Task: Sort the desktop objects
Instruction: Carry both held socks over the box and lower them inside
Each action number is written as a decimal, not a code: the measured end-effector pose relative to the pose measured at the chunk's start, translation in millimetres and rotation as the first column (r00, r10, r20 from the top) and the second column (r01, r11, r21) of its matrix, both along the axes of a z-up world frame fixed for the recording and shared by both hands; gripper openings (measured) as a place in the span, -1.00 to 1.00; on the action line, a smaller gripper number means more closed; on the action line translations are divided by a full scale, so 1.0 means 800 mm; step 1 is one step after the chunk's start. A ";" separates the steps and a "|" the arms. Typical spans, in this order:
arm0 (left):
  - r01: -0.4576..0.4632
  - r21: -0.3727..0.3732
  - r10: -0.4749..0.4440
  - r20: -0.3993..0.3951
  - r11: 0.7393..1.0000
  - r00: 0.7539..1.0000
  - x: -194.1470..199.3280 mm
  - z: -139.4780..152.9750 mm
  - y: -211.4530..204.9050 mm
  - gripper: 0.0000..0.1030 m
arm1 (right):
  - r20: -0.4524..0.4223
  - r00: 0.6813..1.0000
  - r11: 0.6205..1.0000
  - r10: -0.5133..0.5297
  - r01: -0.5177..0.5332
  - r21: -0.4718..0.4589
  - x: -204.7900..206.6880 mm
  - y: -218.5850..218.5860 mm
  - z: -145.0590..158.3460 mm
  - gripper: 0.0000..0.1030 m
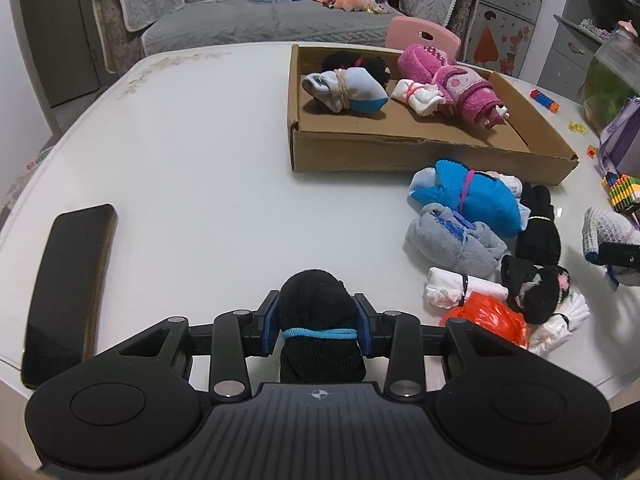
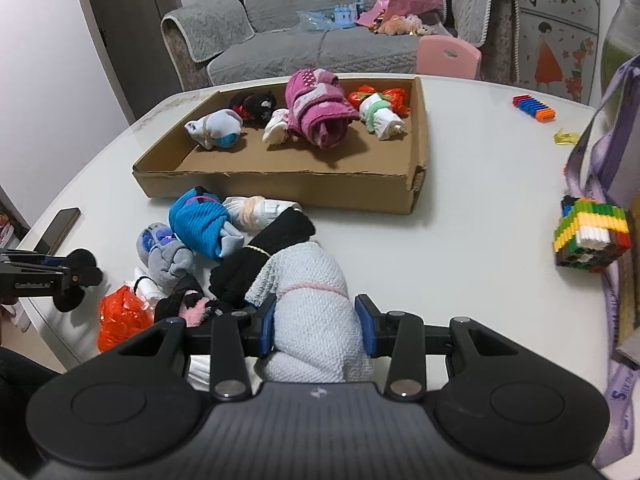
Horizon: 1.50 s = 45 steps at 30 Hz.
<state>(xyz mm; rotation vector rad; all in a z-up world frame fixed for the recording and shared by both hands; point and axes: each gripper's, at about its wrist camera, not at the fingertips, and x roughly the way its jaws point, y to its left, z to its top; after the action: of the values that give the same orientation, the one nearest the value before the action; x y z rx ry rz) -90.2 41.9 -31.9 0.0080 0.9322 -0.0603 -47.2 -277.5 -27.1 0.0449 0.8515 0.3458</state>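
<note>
My left gripper (image 1: 318,326) is shut on a black sock roll (image 1: 316,304) tied with a blue band, held just above the white table (image 1: 192,152). My right gripper (image 2: 318,330) is shut on a pale grey knitted sock roll (image 2: 308,280) tied with a pink band. A shallow cardboard box (image 1: 400,156) (image 2: 280,188) holds several rolled socks, among them a magenta one (image 2: 320,108) and a white-blue one (image 1: 348,90). A pile of sock rolls lies in front of the box: blue (image 1: 468,196), grey (image 1: 452,242), black (image 1: 536,228), white (image 1: 460,286).
A dark phone (image 1: 68,288) lies at the table's left edge. An orange plastic bag (image 1: 488,318) sits by the pile. A multicoloured block toy (image 2: 588,236), purple straps (image 2: 608,152) and small toys (image 2: 534,108) occupy the right side. A grey sofa (image 2: 320,40) and pink chair (image 2: 448,56) stand behind.
</note>
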 end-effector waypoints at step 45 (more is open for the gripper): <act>0.108 0.046 -0.113 0.134 0.993 0.984 0.175 0.124 -0.038 -0.15 | 0.155 0.988 1.000 -0.019 0.019 -0.001 0.133 0.009 0.117 -0.28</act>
<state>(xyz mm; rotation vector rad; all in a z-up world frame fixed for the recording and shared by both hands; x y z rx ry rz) 50.2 11.5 67.7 0.0982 0.7953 -0.1430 58.9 -270.1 66.2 0.0232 0.6971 0.3259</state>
